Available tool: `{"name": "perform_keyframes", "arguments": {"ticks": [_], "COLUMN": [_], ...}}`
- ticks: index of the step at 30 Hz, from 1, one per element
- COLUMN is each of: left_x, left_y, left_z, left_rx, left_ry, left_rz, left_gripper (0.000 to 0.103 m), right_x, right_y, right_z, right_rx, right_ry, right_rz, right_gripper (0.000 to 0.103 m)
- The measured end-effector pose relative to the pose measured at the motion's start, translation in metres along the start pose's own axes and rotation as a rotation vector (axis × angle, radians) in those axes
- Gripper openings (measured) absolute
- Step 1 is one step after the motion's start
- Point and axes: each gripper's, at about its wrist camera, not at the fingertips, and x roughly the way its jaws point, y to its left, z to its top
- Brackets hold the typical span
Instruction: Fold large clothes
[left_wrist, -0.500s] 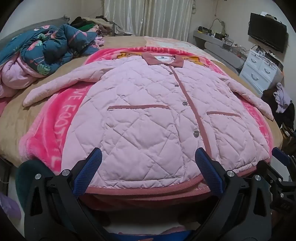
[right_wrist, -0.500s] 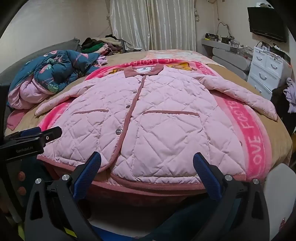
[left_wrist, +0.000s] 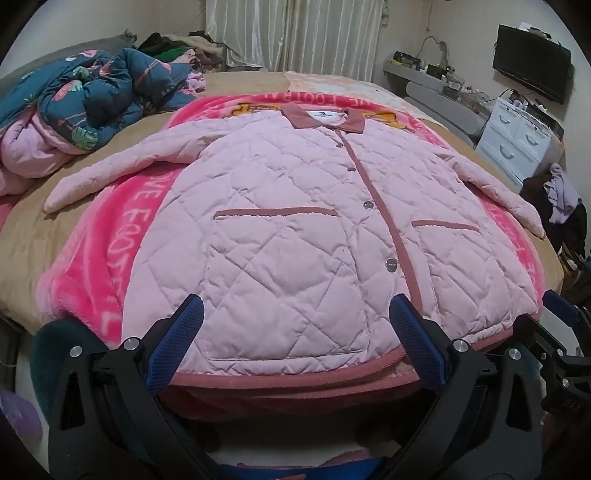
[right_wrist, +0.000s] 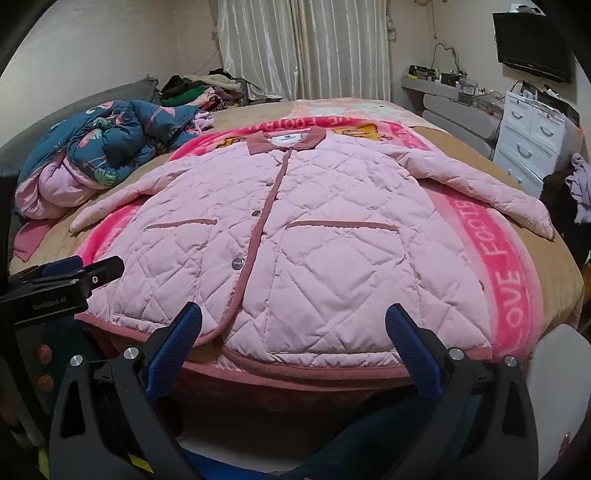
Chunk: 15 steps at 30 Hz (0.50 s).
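Note:
A pale pink quilted jacket (left_wrist: 295, 236) lies flat and buttoned on a bright pink blanket (left_wrist: 110, 258) on the bed, collar at the far end, both sleeves spread out to the sides. It also shows in the right wrist view (right_wrist: 332, 240). My left gripper (left_wrist: 295, 325) is open and empty just above the jacket's near hem, left of the button placket. My right gripper (right_wrist: 293, 325) is open and empty at the near hem, right of the placket. The left gripper also shows at the left edge of the right wrist view (right_wrist: 62, 277).
A heap of blue flowered and pink bedding (left_wrist: 81, 110) lies at the bed's far left, with more clothes (right_wrist: 199, 88) behind it. A white drawer unit (right_wrist: 532, 144), a shelf and a wall TV (left_wrist: 532, 70) stand at the right. Curtains hang at the back.
Both grippers have shifted very slightly; the jacket lies as before and nothing was taken hold of.

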Motion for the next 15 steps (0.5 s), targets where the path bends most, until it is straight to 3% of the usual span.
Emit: {"name": "perform_keyframes", "arguments": {"ticks": [15], "left_x": [0.0017], "left_y": [0.0015], "left_z": [-0.002], "left_rx": [0.005], "left_ry": [0.002], "left_rz": [0.001], "left_gripper": [0.094], "right_x": [-0.0026], "right_y": [-0.0028], "right_z": [0.0027], "right_rx": [0.01], "right_ry": [0.0], "right_rz": [0.003], "right_gripper": [0.099]}}
